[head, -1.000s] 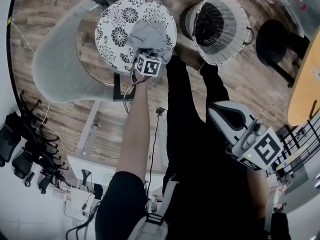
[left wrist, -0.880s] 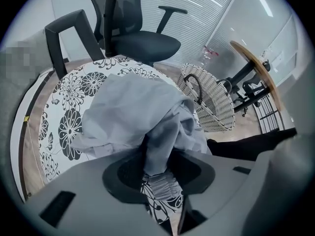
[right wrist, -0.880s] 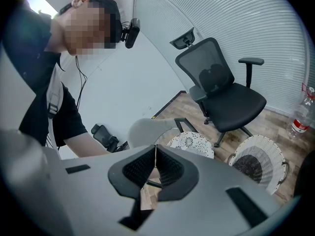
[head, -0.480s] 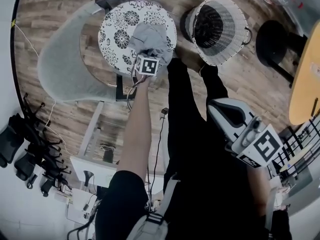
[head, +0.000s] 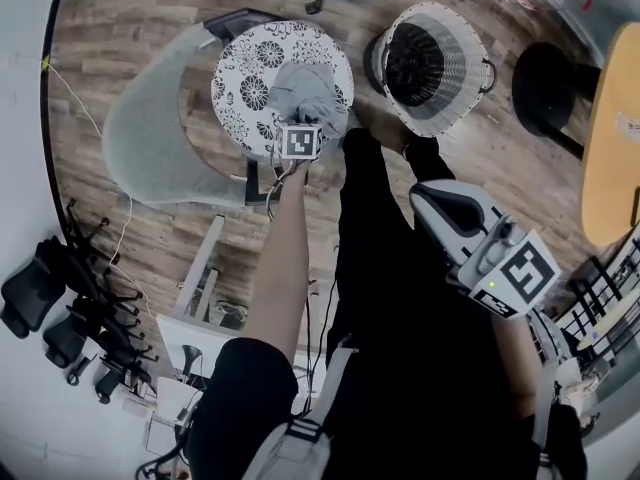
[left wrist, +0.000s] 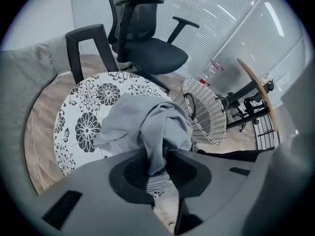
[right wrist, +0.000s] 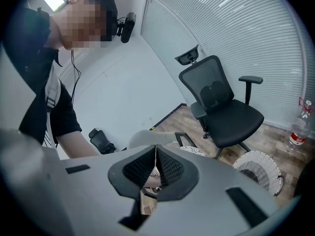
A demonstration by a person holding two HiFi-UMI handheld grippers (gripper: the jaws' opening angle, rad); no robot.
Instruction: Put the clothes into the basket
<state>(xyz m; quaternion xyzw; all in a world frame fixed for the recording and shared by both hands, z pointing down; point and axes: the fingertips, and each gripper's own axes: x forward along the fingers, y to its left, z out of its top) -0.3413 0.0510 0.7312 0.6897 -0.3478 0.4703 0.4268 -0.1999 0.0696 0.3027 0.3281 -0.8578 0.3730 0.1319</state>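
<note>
Grey cloth garment (head: 305, 88) (left wrist: 129, 119) lies bunched on a round seat with a black-and-white flower print (head: 245, 78) (left wrist: 86, 112), at the seat's edge on the basket side. Left gripper (head: 300, 123) (left wrist: 157, 161) points steeply down onto it. Its jaws have just been closing and now pinch a fold of the cloth; the rest drapes over the seat. White wicker basket (head: 462, 83) (left wrist: 206, 117) stands upright on the wooden plank floor (head: 130, 28), just beside the seat. Right gripper (head: 435, 203) (right wrist: 155, 161) is held back by the person's body, jaws together, nothing between them.
</note>
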